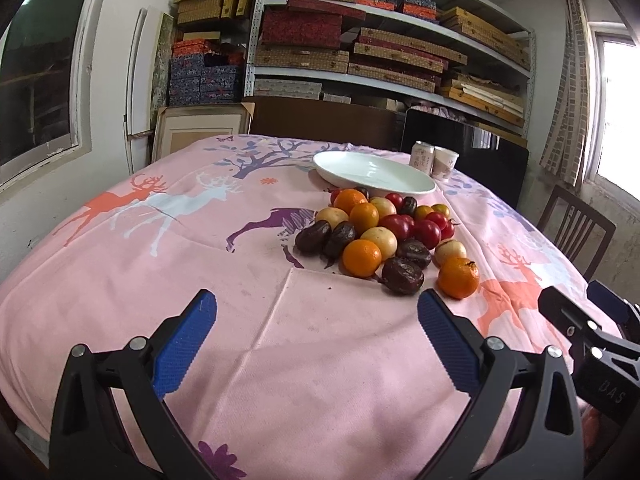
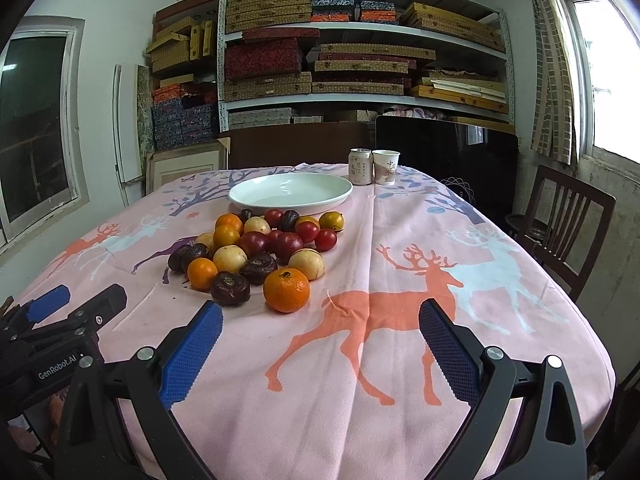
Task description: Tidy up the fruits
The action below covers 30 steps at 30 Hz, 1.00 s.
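A pile of fruit [image 1: 384, 236] [image 2: 260, 248] lies on the pink deer-print tablecloth: oranges, red tomatoes, pale yellow fruits and dark wrinkled passion fruits. The nearest orange [image 2: 286, 290] [image 1: 458, 277] sits at the pile's front. Behind the pile stands an empty white plate [image 1: 372, 173] [image 2: 290, 193]. My left gripper [image 1: 317, 312] hovers open over bare cloth, short of the pile and to its left. My right gripper [image 2: 321, 322] is open too, just short of the nearest orange and to its right. Each gripper shows at the edge of the other's view.
A drink can [image 2: 360, 166] and a paper cup [image 2: 385, 167] stand behind the plate to its right. A wooden chair [image 2: 560, 224] is at the table's right side. Shelves of boxes [image 2: 360, 52] fill the back wall.
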Available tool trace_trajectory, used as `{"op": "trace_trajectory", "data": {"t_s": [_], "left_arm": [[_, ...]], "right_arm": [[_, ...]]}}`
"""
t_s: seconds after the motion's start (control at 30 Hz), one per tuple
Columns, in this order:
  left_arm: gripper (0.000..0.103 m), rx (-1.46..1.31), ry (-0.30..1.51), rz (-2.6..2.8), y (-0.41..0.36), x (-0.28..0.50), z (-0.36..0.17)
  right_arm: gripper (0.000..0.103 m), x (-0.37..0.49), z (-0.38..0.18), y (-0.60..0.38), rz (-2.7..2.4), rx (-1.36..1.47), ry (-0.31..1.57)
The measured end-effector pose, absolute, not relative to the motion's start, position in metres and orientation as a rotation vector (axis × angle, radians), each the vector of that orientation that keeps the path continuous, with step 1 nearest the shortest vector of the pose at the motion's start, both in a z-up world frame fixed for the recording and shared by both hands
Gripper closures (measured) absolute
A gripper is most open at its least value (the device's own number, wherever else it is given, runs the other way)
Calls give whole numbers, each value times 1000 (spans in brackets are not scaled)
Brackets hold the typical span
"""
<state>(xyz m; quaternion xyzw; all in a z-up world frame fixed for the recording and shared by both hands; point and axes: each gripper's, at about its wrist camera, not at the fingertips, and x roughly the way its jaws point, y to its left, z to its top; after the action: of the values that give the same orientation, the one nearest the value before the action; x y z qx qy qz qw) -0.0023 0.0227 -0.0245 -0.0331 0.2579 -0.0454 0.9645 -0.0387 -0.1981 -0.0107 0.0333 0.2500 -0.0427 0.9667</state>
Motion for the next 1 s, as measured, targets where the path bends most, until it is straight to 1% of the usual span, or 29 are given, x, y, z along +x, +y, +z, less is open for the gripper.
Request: {"op": "trace_trajectory", "data": {"t_s": [0.2,0.37,0.43,0.53,0.6,0.77,0.9,1.0], "left_arm": [[4,-20,563,-100,17,11,-33],[4,-18,550,-78,22,15,-22],[4,3,585,-59,24,21,-23],[4,-48,656,-52,35,32,-30],[4,-63,656,11,42,36,-34],[4,-70,685,-33,42,43,-33],[4,-9,652,-10,32,44,-30],[4,60,658,2,21,48,-28]], "right_arm": [[4,-33,-17,-198,-70,49,536],[4,-28,-18,-195,12,-41,608],[4,-27,-14,-192,51,-86,608],[4,-23,-8,-185,101,-187,598],[4,-15,-9,-184,119,-216,615],[4,9,-21,-194,198,-129,737],[4,12,-20,-199,184,-87,703],[4,12,-18,-199,184,-91,700]]}}
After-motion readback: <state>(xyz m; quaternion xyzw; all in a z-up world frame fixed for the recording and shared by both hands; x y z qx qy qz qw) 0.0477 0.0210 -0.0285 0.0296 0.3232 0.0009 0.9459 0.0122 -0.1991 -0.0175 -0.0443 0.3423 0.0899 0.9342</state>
